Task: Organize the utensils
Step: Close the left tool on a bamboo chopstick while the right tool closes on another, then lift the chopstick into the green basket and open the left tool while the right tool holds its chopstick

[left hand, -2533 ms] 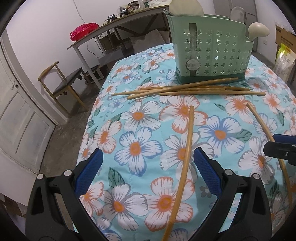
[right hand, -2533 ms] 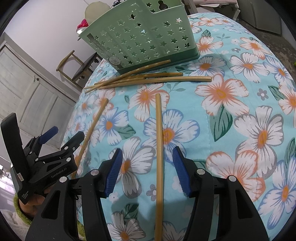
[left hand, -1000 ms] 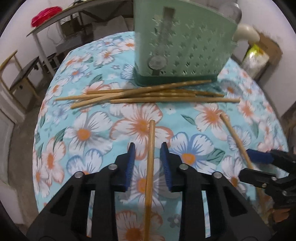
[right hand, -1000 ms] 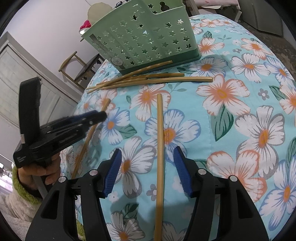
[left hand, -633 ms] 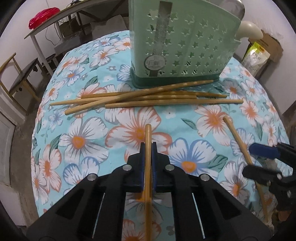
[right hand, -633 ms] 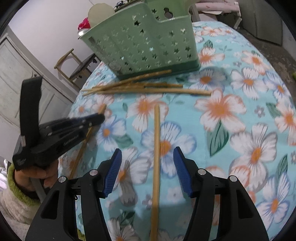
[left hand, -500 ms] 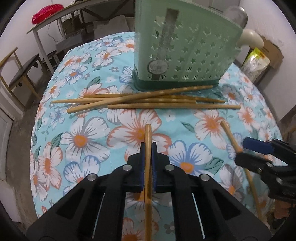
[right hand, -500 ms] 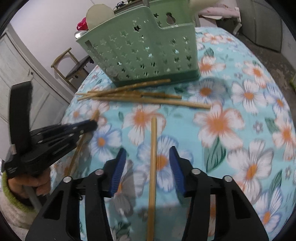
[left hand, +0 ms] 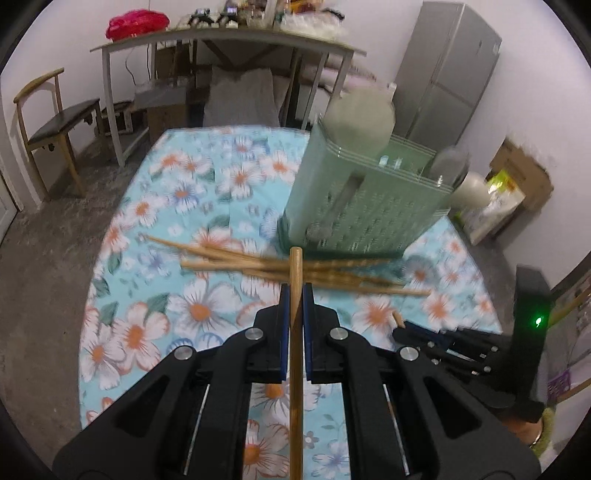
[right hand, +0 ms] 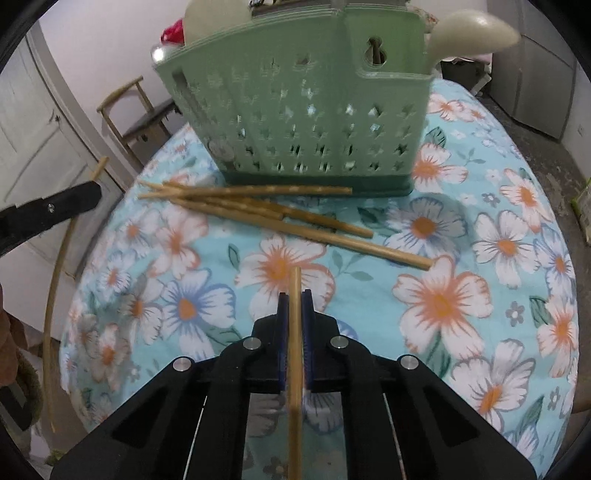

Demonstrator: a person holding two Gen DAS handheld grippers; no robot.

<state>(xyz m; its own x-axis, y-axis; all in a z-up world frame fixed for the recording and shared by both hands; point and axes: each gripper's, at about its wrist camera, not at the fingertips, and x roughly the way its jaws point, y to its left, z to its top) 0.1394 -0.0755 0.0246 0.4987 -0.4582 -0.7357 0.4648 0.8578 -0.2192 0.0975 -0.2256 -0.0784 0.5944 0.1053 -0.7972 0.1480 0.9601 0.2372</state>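
Note:
My left gripper is shut on a wooden chopstick and holds it above the floral cloth. My right gripper is shut on another chopstick, also lifted off the cloth. A green star-pierced utensil holder stands ahead; it also shows in the right wrist view, with a pale spoon in it. Several loose chopsticks lie in front of the holder, also seen in the left wrist view. The left gripper with its chopstick shows at the right view's left edge.
The table carries a blue floral cloth. Behind it are a grey work table, a wooden chair, a grey fridge and a cardboard box. A white door is on the left.
My left gripper closed on its chopstick and lifted it upward. My right gripper closed on its chopstick and raised it, moving toward the holder.

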